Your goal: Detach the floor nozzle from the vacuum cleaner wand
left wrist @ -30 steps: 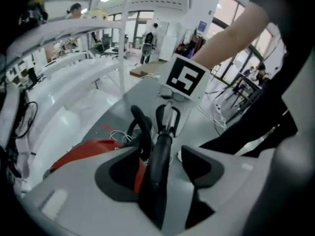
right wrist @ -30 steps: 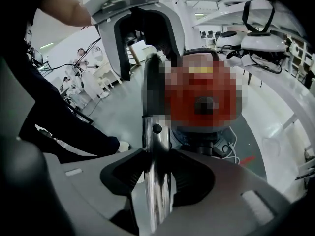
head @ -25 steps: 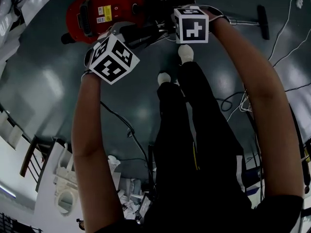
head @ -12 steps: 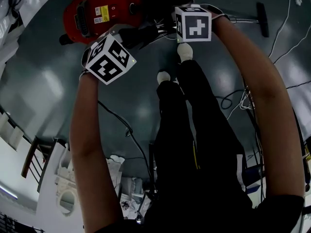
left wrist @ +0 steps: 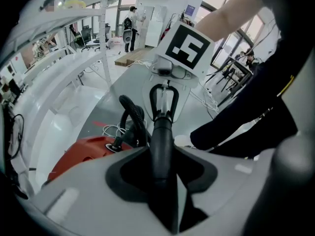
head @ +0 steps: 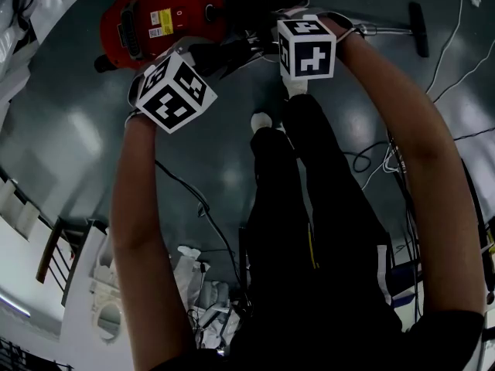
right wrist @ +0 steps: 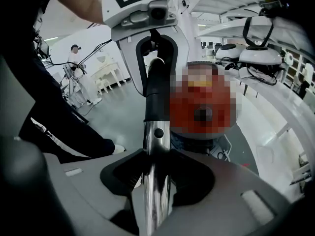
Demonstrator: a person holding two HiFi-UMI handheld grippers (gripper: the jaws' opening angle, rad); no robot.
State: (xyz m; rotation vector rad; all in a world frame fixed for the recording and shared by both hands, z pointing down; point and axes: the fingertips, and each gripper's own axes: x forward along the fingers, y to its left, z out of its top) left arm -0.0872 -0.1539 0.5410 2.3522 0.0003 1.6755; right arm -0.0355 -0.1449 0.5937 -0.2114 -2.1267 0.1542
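Note:
The red vacuum cleaner (head: 166, 18) lies on the dark floor at the top of the head view. Its chrome wand (head: 383, 31) runs right to the black floor nozzle (head: 418, 31), which sits on the wand's end. My left gripper (left wrist: 162, 161) has just been closing and is shut on the black handle tube (left wrist: 161, 132). A little further along, my right gripper (right wrist: 156, 176) is shut on the chrome wand (right wrist: 156, 132), just below its black collar. Both marker cubes (head: 172, 91) (head: 306, 45) sit close together above the tube.
A black hose (left wrist: 132, 117) loops from the red body (left wrist: 88, 151). The person's legs and white shoes (head: 261, 122) stand just below the grippers. Cables (head: 363, 161) trail over the floor at the right. White furniture (head: 100, 300) stands at the lower left.
Both grippers stay at the tube. The left cube has shifted slightly to the left and the right cube has tipped a little.

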